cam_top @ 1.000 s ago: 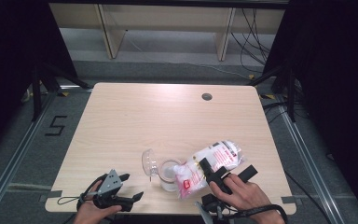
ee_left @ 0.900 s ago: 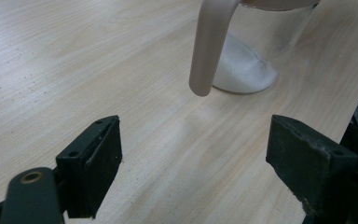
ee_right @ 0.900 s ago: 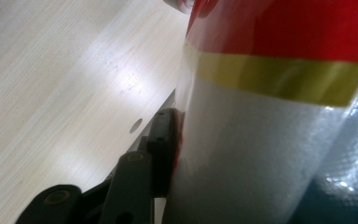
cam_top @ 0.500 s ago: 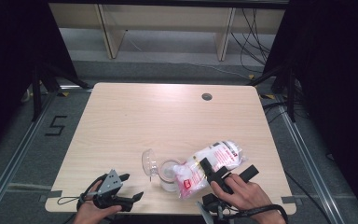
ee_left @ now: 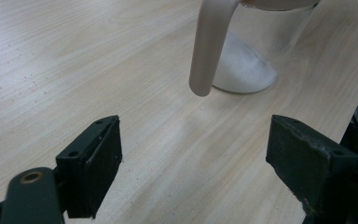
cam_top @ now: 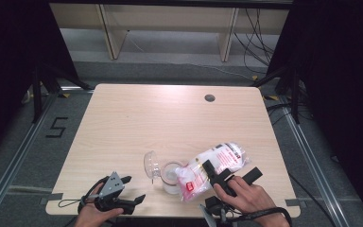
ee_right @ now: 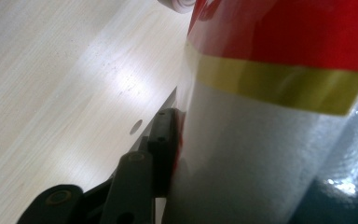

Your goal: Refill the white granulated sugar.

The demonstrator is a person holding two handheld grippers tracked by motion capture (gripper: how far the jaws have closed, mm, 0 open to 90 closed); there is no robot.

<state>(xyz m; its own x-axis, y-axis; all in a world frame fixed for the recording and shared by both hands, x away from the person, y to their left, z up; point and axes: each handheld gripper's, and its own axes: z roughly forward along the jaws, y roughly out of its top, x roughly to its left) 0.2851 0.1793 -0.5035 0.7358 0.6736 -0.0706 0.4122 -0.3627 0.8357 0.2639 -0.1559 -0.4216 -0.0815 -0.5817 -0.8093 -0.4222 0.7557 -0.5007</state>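
Bag: white plastic bag (cam_top: pixel 215 165) with red print, tilted with its mouth over the clear jar (cam_top: pixel 171 177), near the table's (cam_top: pixel 170 118) front edge.
Jar: upright, some white powder inside, lid hinged open to its left.
Right gripper (cam_top: pixel 230 175): clamped on the bag.
Left gripper (cam_top: pixel 130 189): jaws wide apart, empty, near the front-left edge.

We're looking at a lab or recording studio set-up, not a home: a bare light-wood table (cam_top: pixel 170 123) stands alone on a grey floor (cam_top: pixel 23 156), black curtains (cam_top: pixel 9 56) hang down both sides, and metal rails (cam_top: pixel 14 165) run along the floor at left and right. There's a taped number five (cam_top: pixel 56 127) marking the floor, loose cables (cam_top: pixel 255 28) trailing at the back, and empty pale shelving (cam_top: pixel 170 23) behind the table
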